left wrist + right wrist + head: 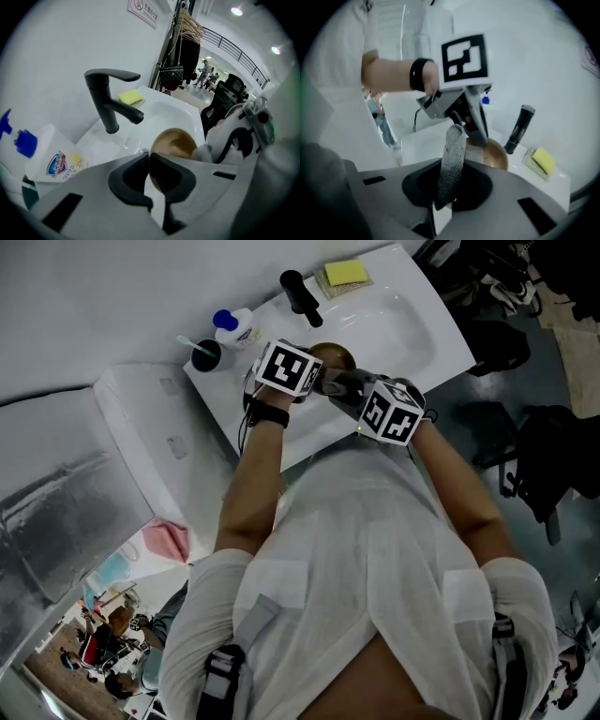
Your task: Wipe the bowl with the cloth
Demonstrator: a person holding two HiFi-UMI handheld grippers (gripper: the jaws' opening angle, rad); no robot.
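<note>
1. The bowl (330,354), brown and round, is sitting in the white sink (412,334), just in front of the black faucet (300,296), on the person's side of it.
2. The left gripper (149,157) is clamping the bowl's near rim. Its jaws are pressing almost together with the thin rim between them. The bowl's hollow is showing just past the jaw tips, below the faucet's spout.
3. The right gripper (451,164) is grasping the cloth (454,145). It is a grey, textured strip, pinched at its lower end and standing up out of the jaws, with its top end curling over.
4. The cloth is hanging in front of the faucet, close by the bowl. I cannot tell whether it is touching the bowl.
5. Both grippers are meeting over the bowl. The left one's marker cube is sitting nearer the faucet, and the right one's is farther back toward the person.
6. A yellow sponge (345,273) is lying on the sink's rim, just right of the faucet in the head view.
7. A white bottle with a blue cap (234,327) is standing to the left of the faucet. A dark cup (206,355) is standing just beyond the bottle, farther from the faucet, with a pale-handled stick poking out of it.
8. The person is wearing a black band (270,415) on the left wrist.
</note>
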